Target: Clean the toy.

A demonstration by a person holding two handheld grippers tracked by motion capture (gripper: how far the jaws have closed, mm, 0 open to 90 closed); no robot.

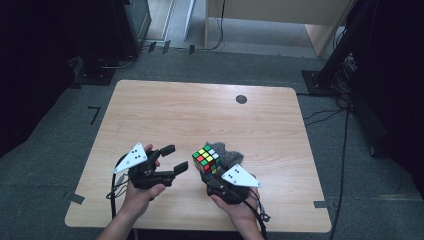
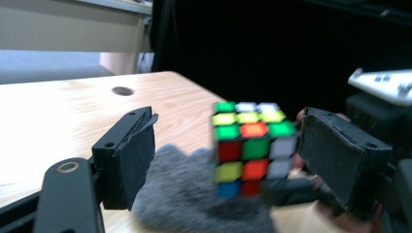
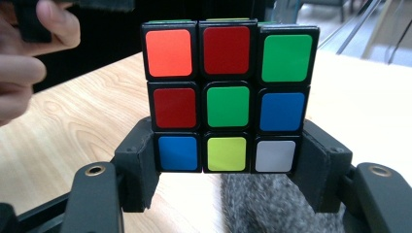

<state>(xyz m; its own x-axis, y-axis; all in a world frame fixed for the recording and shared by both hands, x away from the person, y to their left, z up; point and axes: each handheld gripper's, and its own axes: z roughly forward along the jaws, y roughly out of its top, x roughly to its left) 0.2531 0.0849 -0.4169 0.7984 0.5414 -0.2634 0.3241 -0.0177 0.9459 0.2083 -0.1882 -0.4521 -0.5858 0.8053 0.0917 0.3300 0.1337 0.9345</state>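
A scrambled colour cube (image 1: pixel 206 159) is held above the wooden table (image 1: pixel 200 110) near its front edge. My right gripper (image 1: pixel 210 173) is shut on it; in the right gripper view both pads press the sides of the cube's (image 3: pixel 227 97) bottom row, with the right gripper (image 3: pixel 227 156) pointing up from below. My left gripper (image 1: pixel 176 159) stands open just left of the cube, apart from it, with nothing between its jaws. In the left gripper view the cube (image 2: pixel 250 145) shows beyond the open left gripper (image 2: pixel 232 145). A grey cloth (image 1: pixel 229 154) lies on the table under and behind the cube.
A small dark round hole (image 1: pixel 241 99) sits in the table's far right part. Bare wood stretches across the far half of the table. Dark stands (image 1: pixel 345 55) and cables (image 1: pixel 325 117) are on the floor to the right, and light wooden furniture (image 1: pixel 280 15) stands beyond the table.
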